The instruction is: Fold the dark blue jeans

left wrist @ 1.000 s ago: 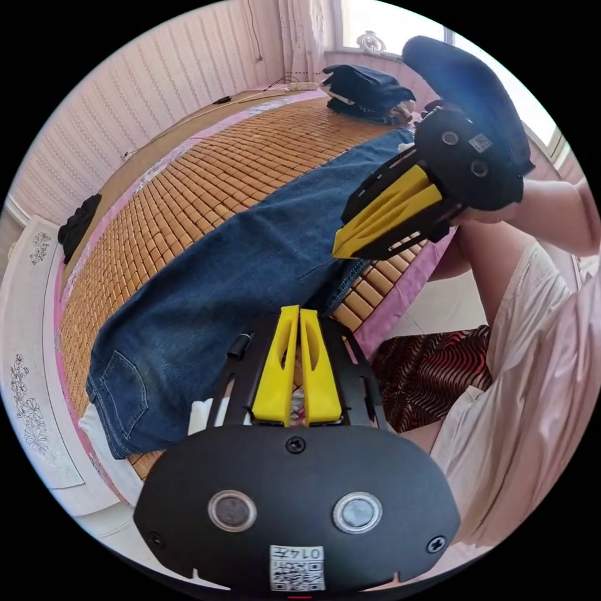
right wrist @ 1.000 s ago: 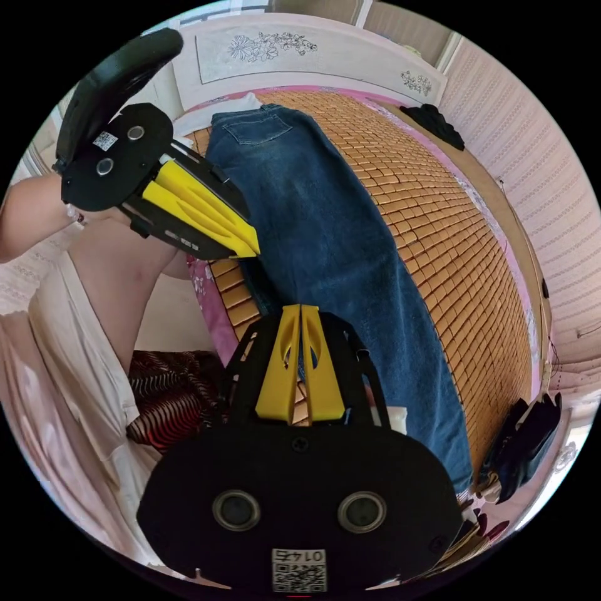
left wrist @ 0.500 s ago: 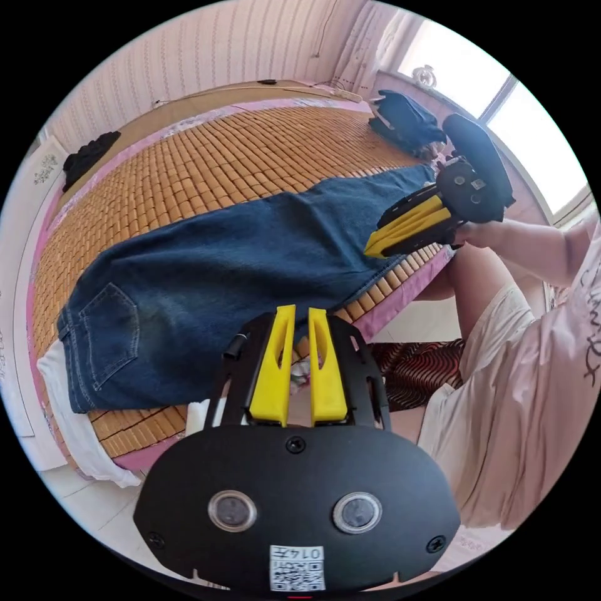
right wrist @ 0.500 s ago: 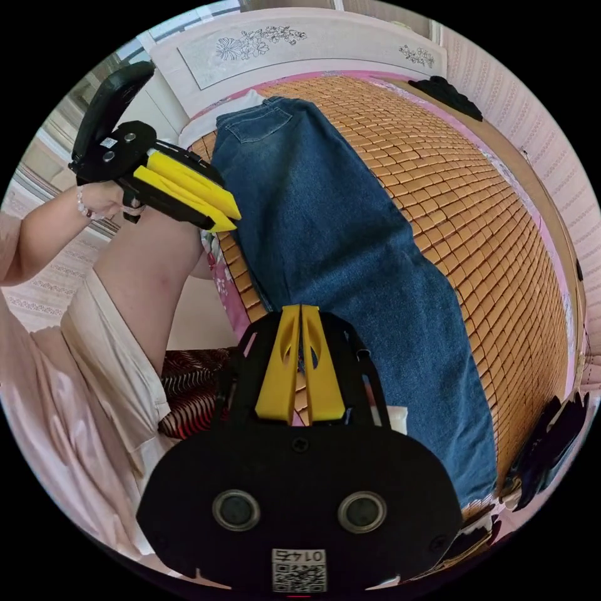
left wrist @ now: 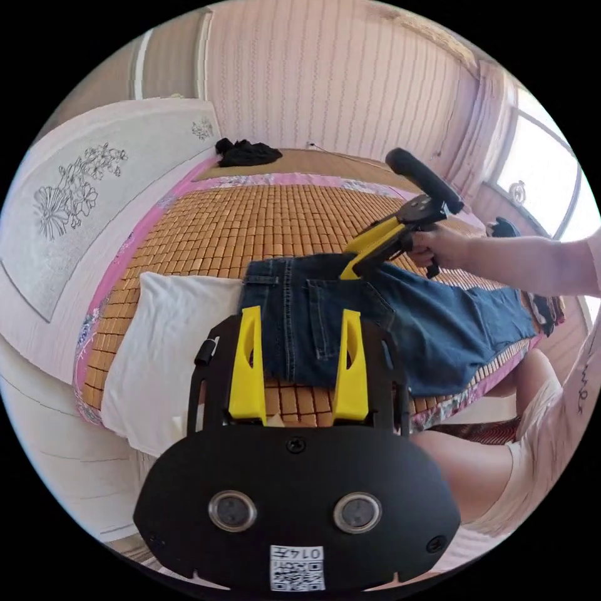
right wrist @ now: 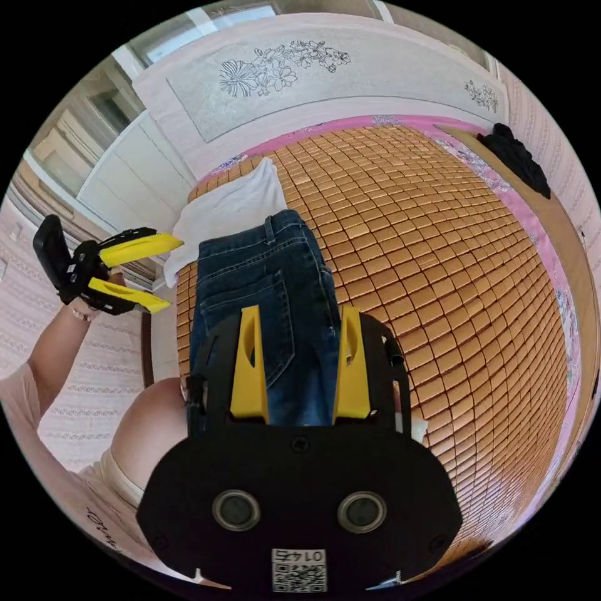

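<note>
The dark blue jeans [left wrist: 400, 319] lie flat and lengthwise near the bed's near edge, back pocket up, the waistband [right wrist: 282, 225] touching a white pillow [left wrist: 175, 325]. My left gripper [left wrist: 301, 312] is open, its jaws framing the waist end from just off the bed's edge. It also appears as the left gripper [right wrist: 175, 274], open, out beside the bed. My right gripper [right wrist: 300, 310] is open above the jeans [right wrist: 263, 300] near the back pocket. In the left gripper view the right gripper [left wrist: 347, 274] hangs just over the waistband's far side, held by a hand.
A bamboo mat [right wrist: 438, 263] covers the bed, with a white floral headboard [left wrist: 75, 206] behind the pillow. Black clothing [left wrist: 247, 151] lies at the far corner, and dark folded clothes [left wrist: 501, 226] sit by the window. The person's leg [left wrist: 476, 463] is at the bed's edge.
Both grippers have gone from shut to open. Both have moved along the jeans from the middle to the waist end. The jeans lie as before.
</note>
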The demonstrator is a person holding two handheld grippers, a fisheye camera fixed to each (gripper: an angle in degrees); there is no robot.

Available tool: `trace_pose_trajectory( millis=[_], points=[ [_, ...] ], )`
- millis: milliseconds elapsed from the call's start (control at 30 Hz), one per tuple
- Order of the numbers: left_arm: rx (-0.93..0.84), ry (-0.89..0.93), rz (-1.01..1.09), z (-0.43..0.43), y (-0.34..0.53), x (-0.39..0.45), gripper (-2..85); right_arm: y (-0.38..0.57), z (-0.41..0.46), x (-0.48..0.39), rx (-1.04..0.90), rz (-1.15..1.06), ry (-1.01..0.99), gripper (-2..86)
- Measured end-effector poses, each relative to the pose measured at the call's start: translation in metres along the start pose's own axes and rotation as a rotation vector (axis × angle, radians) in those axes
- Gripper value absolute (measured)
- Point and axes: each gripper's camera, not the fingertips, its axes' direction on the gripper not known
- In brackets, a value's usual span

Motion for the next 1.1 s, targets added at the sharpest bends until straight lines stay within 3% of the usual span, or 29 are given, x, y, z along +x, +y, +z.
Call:
trace_pose_trajectory(
  millis=[67,133,233,333,400,500,533,633,767,867,1100],
  points=[
    [0.012,0.063,-0.12,0.013,-0.013,-0.037,15.4,-0.016,0.011,0.003,-0.07,0.006,-0.031,5.4],
    [0.007,0.095,-0.136,0.025,-0.026,-0.055,15.4,-0.011,-0.003,-0.016,0.001,-0.098,0.005,2.9],
    [-0.009,0.106,-0.062,0.036,-0.044,-0.064,18.3,0.015,-0.03,-0.06,0.118,-0.362,0.047,1.2],
    [0.031,0.239,0.039,0.024,-0.052,-0.067,19.0,0.036,-0.05,-0.088,0.18,-0.503,0.069,0.4],
    [0.03,0.344,0.066,0.018,-0.053,-0.072,17.7,0.043,-0.061,-0.093,0.211,-0.537,0.039,0.3],
    [-0.01,0.442,0.087,0.011,-0.053,-0.077,8.2,0.043,-0.077,-0.091,0.24,-0.547,-0.041,0.5],
    [-0.03,0.431,0.055,0.006,-0.053,-0.078,4.0,0.04,-0.082,-0.087,0.252,-0.531,-0.067,0.8],
    [-0.073,0.289,-0.002,-0.015,-0.049,-0.071,2.0,0.021,-0.085,-0.066,0.24,-0.436,-0.124,2.3],
    [-0.197,0.034,-0.196,0.023,-0.059,-0.072,1.3,-0.01,-0.047,-0.032,0.124,-0.199,0.062,6.2],
    [-0.31,-0.076,-0.28,0.072,-0.068,-0.066,1.4,-0.007,-0.036,-0.018,0.072,-0.071,0.096,6.8],
    [-0.346,-0.164,-0.173,0.088,-0.084,-0.042,3.2,0.063,-0.065,-0.008,0.015,-0.065,0.175,6.2]
  ],
)
